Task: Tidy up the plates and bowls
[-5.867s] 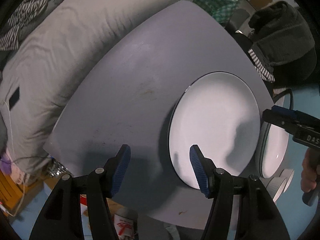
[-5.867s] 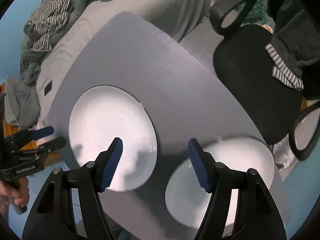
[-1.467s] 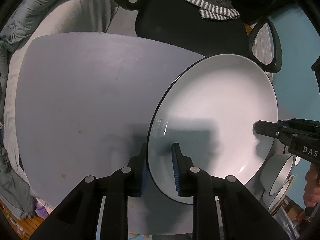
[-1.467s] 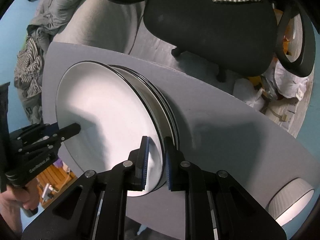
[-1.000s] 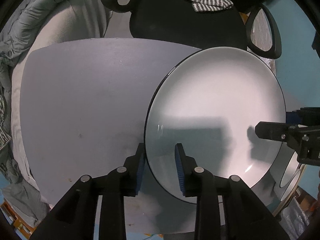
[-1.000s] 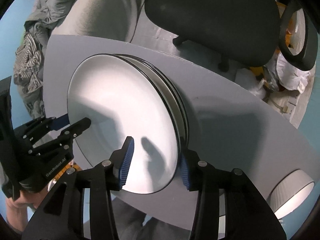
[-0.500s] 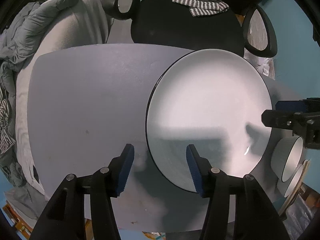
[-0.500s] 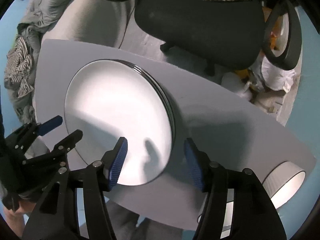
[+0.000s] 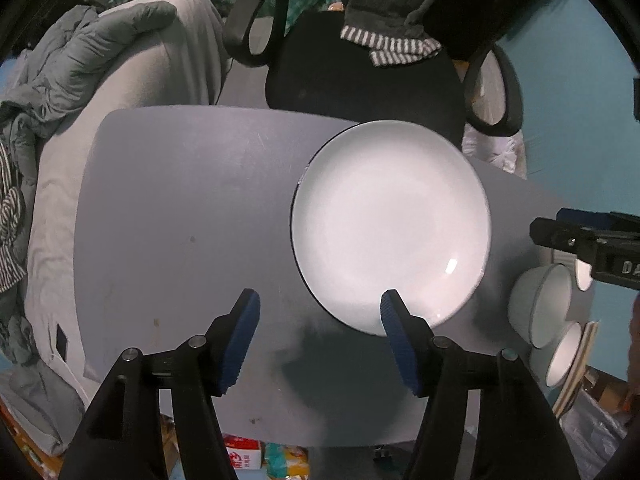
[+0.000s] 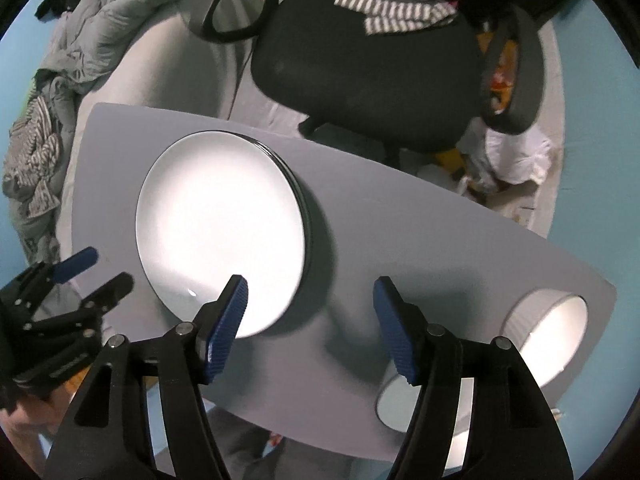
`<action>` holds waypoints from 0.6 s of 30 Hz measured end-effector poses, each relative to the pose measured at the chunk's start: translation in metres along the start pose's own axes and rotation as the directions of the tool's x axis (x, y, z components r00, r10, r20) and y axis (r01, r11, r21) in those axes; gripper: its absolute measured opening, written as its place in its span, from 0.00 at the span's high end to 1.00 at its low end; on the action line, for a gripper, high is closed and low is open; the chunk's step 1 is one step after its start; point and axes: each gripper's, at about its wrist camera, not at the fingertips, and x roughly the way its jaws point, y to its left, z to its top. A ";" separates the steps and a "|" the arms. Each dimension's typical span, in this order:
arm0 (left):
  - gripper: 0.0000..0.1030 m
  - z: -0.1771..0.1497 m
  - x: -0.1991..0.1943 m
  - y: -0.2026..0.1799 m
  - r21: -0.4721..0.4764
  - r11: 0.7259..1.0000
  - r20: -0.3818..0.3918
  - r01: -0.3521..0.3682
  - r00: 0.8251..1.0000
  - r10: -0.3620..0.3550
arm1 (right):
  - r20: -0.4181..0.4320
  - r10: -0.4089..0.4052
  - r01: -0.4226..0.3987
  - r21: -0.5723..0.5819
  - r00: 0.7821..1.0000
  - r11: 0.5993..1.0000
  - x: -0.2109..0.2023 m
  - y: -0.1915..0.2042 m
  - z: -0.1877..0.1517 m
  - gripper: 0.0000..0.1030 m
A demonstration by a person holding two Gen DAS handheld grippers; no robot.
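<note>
Plates sit stacked on the grey table, toward its right half as my left wrist camera sees it, with the black office chair beyond the far edge. From this view my left gripper hangs above the table pointing down, its jaws opening with nothing between them; the right blue pad overlaps the stack's near rim in the picture, but I judge it to be clear above it. To the right of the stack, past the table's edge, I see the bowls (two or three, hard to count at the frame's rim) and the tip of my right gripper. In the right wrist view the plates show dark rims layered at the far-right side, so several are piled together, and my right gripper is likewise opening and empty over bare table just right of the stack. The bowls lie at the table's right corner, one ribbed and tipped on its side, another partly hidden behind my finger. The left gripper shows at the left, off the stack. My worry from here is those bowls: they sit close to the table's edge, and a careless nudge while reaching could roll one off; a pinch on a curved wall could also slip.
</note>
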 end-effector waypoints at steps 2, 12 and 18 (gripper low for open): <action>0.31 -0.006 -0.012 -0.003 0.001 1.000 0.027 -0.004 1.000 0.004 | 0.023 -0.010 0.009 0.008 1.000 1.000 -0.008 -0.002 -0.008 0.36; 0.23 -0.039 -0.045 -0.031 0.063 0.997 0.135 -0.035 0.991 0.026 | 0.130 -0.004 -0.009 0.106 0.992 0.994 -0.044 -0.028 -0.059 0.31; 0.23 -0.061 -0.044 -0.048 0.095 0.995 0.110 0.014 0.994 -0.025 | 0.174 -0.025 -0.008 0.182 0.984 0.983 -0.062 -0.047 -0.096 0.31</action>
